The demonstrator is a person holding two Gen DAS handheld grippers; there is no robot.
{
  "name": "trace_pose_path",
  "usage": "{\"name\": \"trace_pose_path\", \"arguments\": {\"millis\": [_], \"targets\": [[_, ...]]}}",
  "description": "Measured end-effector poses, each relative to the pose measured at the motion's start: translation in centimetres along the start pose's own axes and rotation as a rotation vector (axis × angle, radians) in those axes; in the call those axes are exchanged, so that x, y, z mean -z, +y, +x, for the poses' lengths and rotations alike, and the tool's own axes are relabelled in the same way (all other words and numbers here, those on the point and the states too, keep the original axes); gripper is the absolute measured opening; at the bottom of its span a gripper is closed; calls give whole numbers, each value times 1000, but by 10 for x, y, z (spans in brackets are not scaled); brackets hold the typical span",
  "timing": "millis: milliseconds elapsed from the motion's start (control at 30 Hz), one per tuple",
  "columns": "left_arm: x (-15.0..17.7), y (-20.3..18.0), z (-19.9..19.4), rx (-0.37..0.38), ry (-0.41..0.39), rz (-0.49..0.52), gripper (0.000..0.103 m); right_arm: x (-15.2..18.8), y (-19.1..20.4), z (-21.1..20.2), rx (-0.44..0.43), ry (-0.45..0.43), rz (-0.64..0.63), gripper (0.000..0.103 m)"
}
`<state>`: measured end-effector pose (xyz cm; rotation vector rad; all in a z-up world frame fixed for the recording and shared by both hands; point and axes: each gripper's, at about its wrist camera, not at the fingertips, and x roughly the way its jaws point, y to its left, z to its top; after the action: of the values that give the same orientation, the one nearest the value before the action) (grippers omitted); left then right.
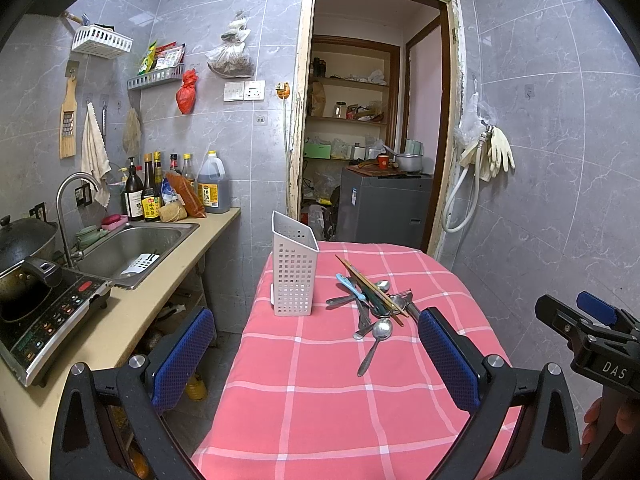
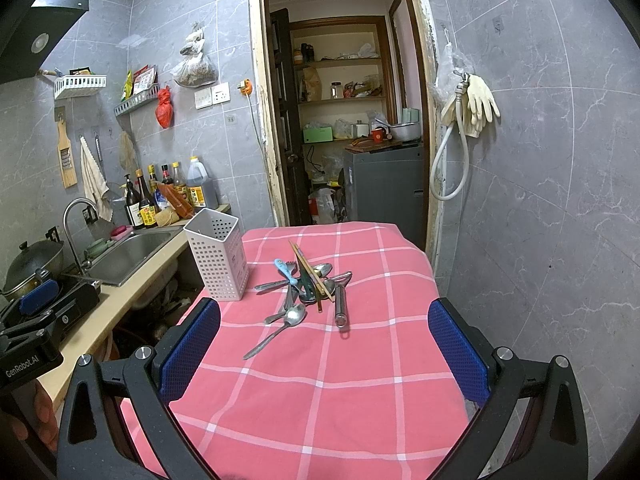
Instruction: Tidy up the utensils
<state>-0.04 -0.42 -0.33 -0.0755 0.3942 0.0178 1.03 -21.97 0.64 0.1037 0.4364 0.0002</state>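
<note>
A pile of utensils (image 1: 372, 300) lies on the pink checked tablecloth (image 1: 320, 400): metal spoons, forks, wooden chopsticks, a light blue spoon and a peeler. It also shows in the right wrist view (image 2: 308, 288). A white perforated utensil holder (image 1: 294, 268) stands upright left of the pile, empty as far as I can see; it also shows in the right wrist view (image 2: 218, 256). My left gripper (image 1: 316, 356) is open and empty, held above the near part of the table. My right gripper (image 2: 324, 352) is open and empty, also short of the pile.
A counter (image 1: 160, 284) with a steel sink (image 1: 132, 252), induction cooker (image 1: 48, 320), wok and sauce bottles runs along the left. An open doorway (image 1: 372, 120) to a pantry lies behind the table. A grey tiled wall with hanging gloves (image 1: 496, 152) is at the right.
</note>
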Motion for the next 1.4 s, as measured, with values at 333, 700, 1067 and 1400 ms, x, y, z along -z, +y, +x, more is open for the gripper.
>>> {"name": "trace_pose_path", "arguments": {"millis": [333, 700, 1067, 1400], "targets": [[1, 0, 0, 1, 1, 0, 103, 0, 0, 0, 0, 0, 0, 102], [3, 1, -3, -10, 11, -5, 103, 0, -1, 0, 1, 0, -3, 102], [-4, 4, 18, 14, 98, -39, 103, -7, -6, 5, -1, -2, -20, 102], [-28, 10, 60, 61, 150, -64, 103, -44, -22, 42, -15, 10, -61, 102]]}}
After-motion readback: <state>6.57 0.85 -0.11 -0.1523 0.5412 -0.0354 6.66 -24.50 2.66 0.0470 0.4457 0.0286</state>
